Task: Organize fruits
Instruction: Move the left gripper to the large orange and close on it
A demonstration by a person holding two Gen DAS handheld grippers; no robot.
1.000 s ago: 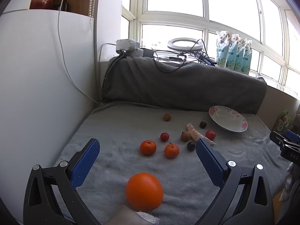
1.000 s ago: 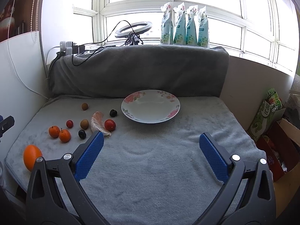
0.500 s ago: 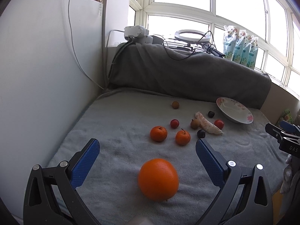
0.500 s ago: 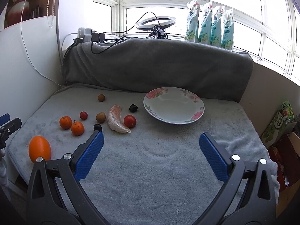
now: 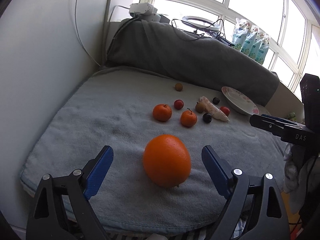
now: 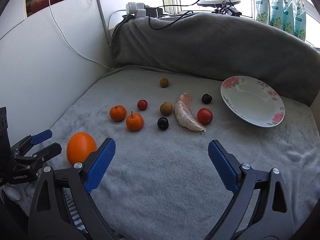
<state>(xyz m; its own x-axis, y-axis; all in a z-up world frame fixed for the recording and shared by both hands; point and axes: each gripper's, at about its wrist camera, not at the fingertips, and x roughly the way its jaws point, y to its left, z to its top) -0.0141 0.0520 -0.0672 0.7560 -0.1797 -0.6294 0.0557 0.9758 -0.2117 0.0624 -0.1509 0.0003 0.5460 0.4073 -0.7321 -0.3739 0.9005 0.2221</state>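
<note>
Left wrist view: the left hand-held gripper (image 5: 157,159), spread and just closing, brackets the big orange (image 5: 166,160) untouched, its long axis tilted toward the plate (image 5: 239,102).

Right wrist view: the plate is bare; all fruit lies left of it, the pomelo segment (image 6: 188,113) lengthwise toward the camera. The right hand-held gripper (image 6: 161,155), spread and just closing, holds nothing.

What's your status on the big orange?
Left tongs open, closing around big orange, no contact. Right tongs open, nothing between. Plate bare. Path clear.
</note>
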